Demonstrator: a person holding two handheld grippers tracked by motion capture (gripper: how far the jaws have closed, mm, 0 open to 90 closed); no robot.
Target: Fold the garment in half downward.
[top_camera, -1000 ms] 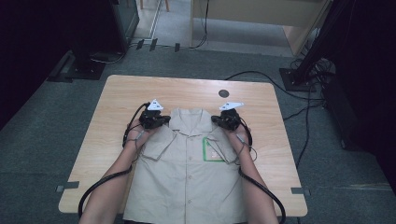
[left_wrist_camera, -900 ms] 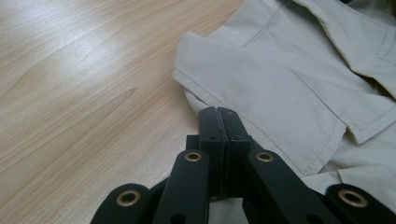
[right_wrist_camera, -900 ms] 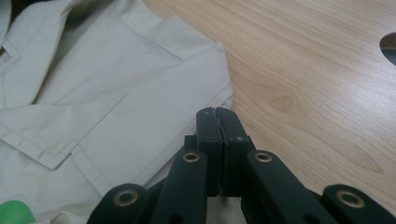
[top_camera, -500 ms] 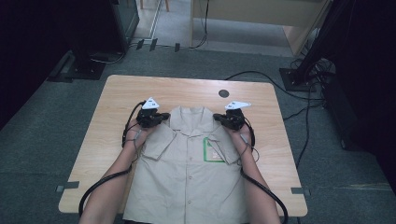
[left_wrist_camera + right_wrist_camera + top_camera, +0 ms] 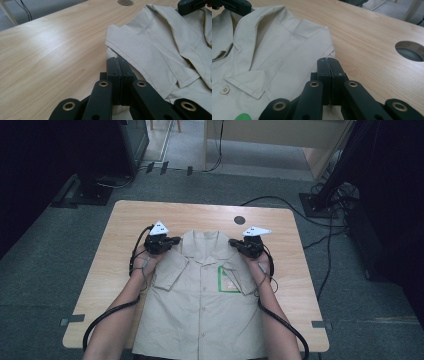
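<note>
A beige short-sleeved shirt (image 5: pixel 205 310) lies face up on the wooden table (image 5: pixel 120 225), collar at the far end and both sleeves folded in over its front. My left gripper (image 5: pixel 175 241) sits at the shirt's left shoulder. In the left gripper view, its jaws (image 5: pixel 117 61) are pressed together with their tips on the shoulder edge of the shirt (image 5: pixel 160 45). My right gripper (image 5: pixel 234 244) mirrors it at the other shoulder, jaws (image 5: pixel 329 61) shut at the shirt's (image 5: pixel 274 50) corner. Whether cloth is pinched between either pair of pads is hidden.
A green-edged tag (image 5: pixel 227 280) sits on the shirt's chest. A round cable hole (image 5: pixel 239 220) lies in the table beyond the collar. The shirt's hem reaches the near edge. Cables (image 5: pixel 300 215) trail over the floor to the right, and dark furniture (image 5: pixel 100 160) stands behind.
</note>
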